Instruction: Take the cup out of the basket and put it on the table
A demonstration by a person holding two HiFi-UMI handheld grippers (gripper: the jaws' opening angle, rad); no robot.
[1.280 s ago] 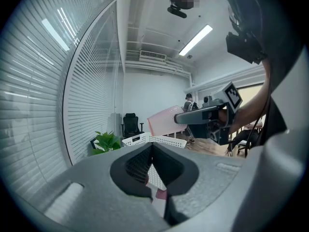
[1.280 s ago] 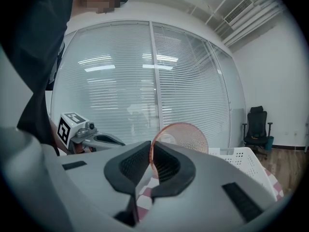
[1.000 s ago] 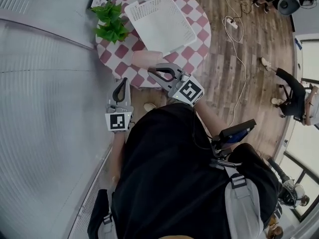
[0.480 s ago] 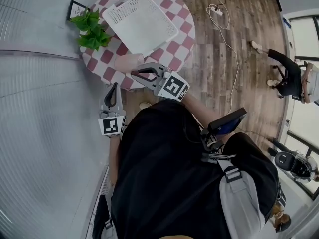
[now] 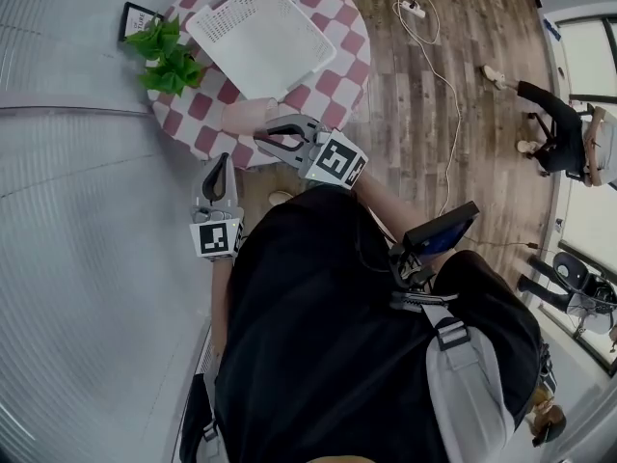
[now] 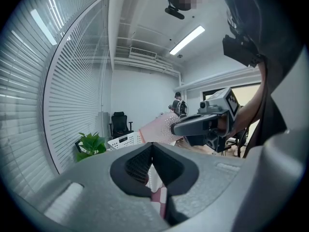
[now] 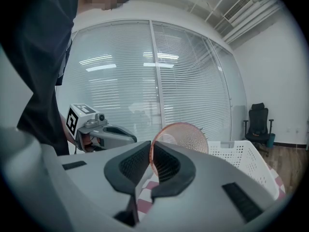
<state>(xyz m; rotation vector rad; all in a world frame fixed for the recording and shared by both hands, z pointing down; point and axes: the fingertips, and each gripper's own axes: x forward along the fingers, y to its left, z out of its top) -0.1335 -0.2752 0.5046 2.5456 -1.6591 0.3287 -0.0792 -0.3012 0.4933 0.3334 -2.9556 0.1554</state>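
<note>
moved slightly left, still pinching the pink translucent plastic cup [image 5: 247, 116] by its rim in the right gripper [image 5: 262, 139], beside the white perforated plastic basket [image 5: 262, 39]; left gripper [image 5: 218, 164] closed, empty.

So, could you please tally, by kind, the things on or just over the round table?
Basket: 1
Plant: 1
Picture frame: 1
Cup: 1, pinched at its rim by the right gripper
Total: 4
</note>
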